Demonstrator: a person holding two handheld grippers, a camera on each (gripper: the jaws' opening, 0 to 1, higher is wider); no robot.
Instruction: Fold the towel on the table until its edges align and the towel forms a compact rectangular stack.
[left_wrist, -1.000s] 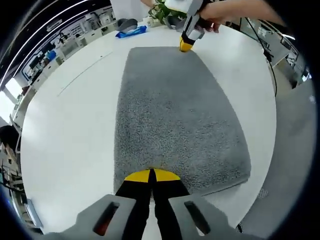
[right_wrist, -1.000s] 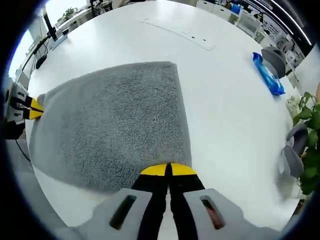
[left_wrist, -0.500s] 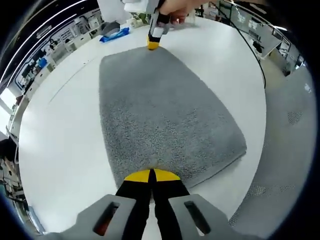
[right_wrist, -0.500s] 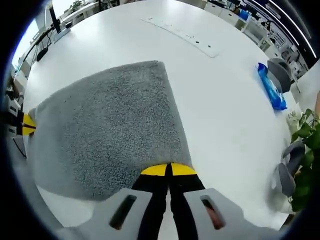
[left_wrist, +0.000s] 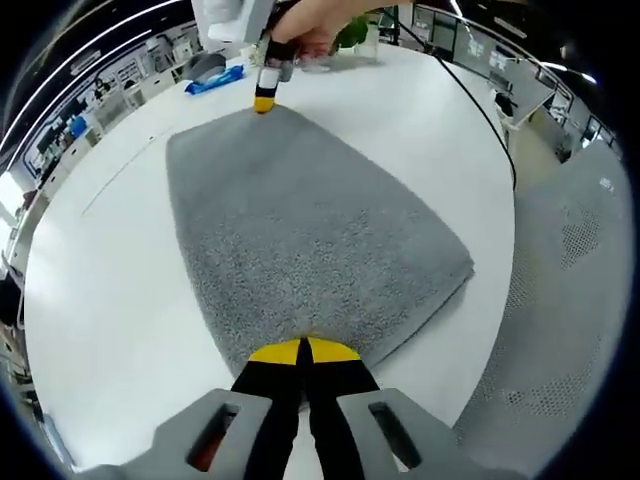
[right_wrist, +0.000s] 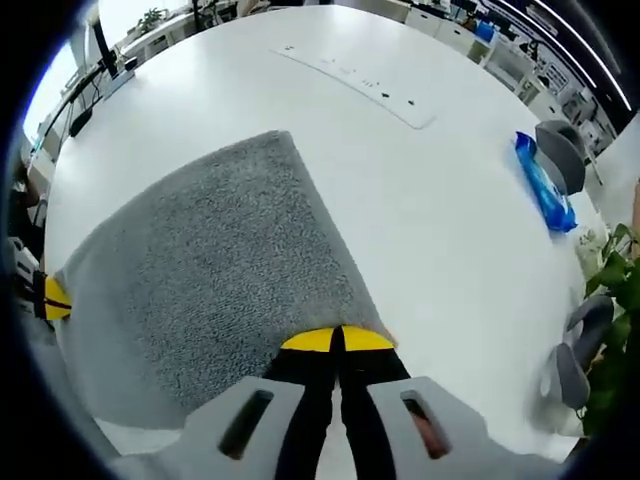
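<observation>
A grey towel (left_wrist: 300, 230) lies flat on the white table (left_wrist: 100, 270). In the left gripper view my left gripper (left_wrist: 303, 351) is shut on the towel's near edge. My right gripper (left_wrist: 264, 102), held by a hand, pinches the far corner of the towel. In the right gripper view the right gripper (right_wrist: 337, 340) is shut on the near corner of the towel (right_wrist: 210, 280), and the left gripper (right_wrist: 52, 297) grips the towel at the far left edge.
A blue packet (right_wrist: 541, 180) and a grey roll (right_wrist: 560, 145) lie on the table (right_wrist: 420, 220) at the right of the right gripper view, with a green plant (right_wrist: 615, 300) beyond. The table's edge (left_wrist: 495, 290) runs close along the towel, with grey floor past it.
Both views have swung, and the towel now lies more slanted in each. The towel's right side sits closer to the table edge. Both grippers keep their hold.
</observation>
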